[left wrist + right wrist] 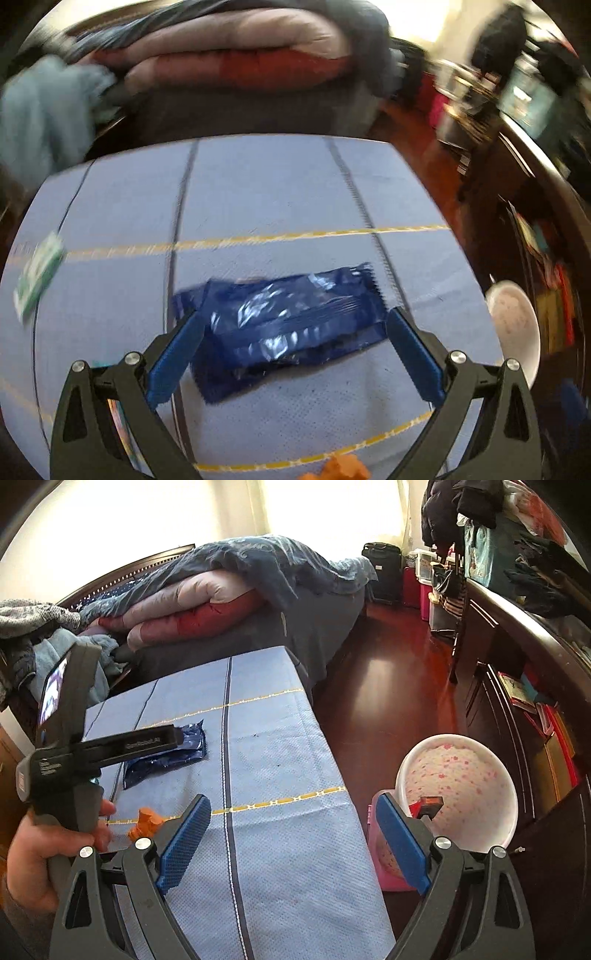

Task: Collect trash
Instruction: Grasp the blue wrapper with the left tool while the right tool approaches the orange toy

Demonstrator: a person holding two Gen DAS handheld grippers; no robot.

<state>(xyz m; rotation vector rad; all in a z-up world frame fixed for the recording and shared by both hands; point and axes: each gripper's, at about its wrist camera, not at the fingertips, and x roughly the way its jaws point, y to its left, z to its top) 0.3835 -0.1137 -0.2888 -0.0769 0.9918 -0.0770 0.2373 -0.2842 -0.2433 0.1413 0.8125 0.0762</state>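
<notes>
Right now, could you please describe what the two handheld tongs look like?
Both match: black plastic arms with triangular cut-outs and silver pivot bolts, tipped with blue textured pads. From the right wrist view, the left tongs show a grey handle, a black bar with white lettering and a mounted screen. The right tongs look identical in front.

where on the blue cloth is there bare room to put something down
Bare: the far end of the blue cloth past the blue wrapper, and the near right strip beside the long dark stripe. Crowded: the left side, with wrapper, orange scrap, green-white packet and the left claw open over the wrapper.
</notes>
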